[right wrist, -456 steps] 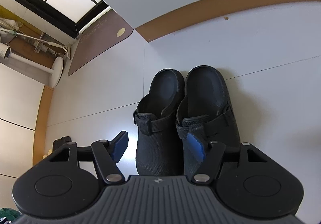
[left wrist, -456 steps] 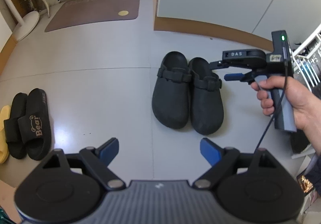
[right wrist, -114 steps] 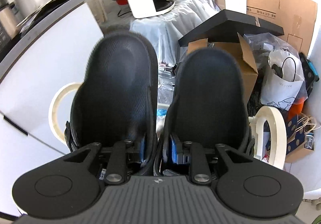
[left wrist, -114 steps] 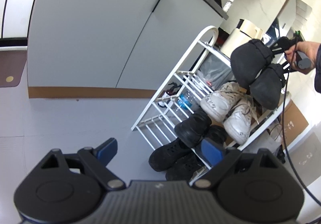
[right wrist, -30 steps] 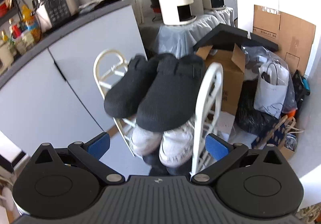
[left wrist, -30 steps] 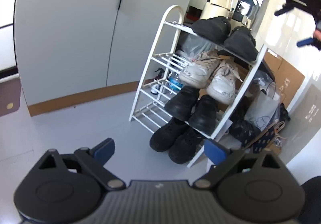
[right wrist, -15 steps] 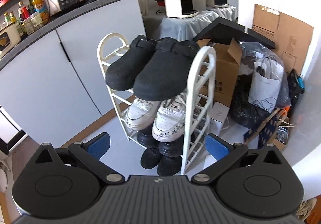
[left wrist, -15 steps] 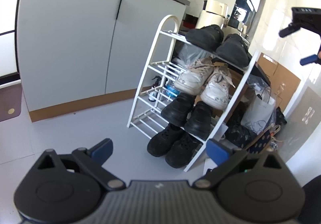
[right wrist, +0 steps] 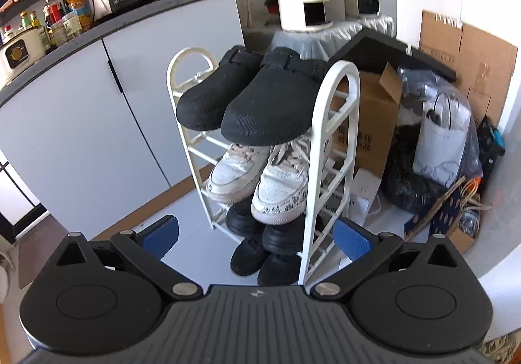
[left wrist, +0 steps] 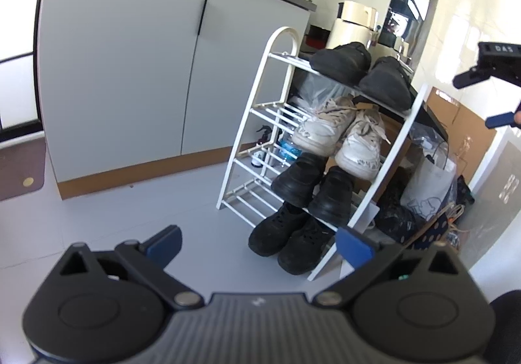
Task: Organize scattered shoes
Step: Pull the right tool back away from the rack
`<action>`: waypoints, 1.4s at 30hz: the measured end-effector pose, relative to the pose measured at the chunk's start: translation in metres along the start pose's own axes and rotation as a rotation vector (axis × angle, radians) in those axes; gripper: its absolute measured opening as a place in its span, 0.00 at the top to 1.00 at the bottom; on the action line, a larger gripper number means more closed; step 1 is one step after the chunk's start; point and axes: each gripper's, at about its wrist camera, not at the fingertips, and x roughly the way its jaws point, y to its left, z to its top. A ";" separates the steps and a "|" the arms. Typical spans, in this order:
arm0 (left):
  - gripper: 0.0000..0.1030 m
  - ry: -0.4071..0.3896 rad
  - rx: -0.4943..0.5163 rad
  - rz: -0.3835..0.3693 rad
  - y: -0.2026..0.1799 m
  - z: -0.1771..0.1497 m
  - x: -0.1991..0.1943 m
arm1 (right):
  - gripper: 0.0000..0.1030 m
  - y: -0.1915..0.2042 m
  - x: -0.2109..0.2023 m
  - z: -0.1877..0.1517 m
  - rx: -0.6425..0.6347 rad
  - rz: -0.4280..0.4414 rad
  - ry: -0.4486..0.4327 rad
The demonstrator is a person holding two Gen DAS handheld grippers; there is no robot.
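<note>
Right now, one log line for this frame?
clogs: on rack top shelf, paired | left claw: open, empty | right claw: open, empty, clear of rack | lower shelves: sneakers, black shoes

Black hand-held gripper, blue pads, silver screws, ribbed grey body.

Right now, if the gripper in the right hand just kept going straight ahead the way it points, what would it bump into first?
Probably the white shoe rack. The open right gripper points at its lower half, about where the white sneakers sit above the black shoes. Depth is hard to judge, but nothing shows in between.
</note>
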 end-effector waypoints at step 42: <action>0.00 0.090 0.036 0.098 -0.013 -0.028 0.025 | 0.00 -0.012 0.090 -0.111 -0.041 0.042 -0.142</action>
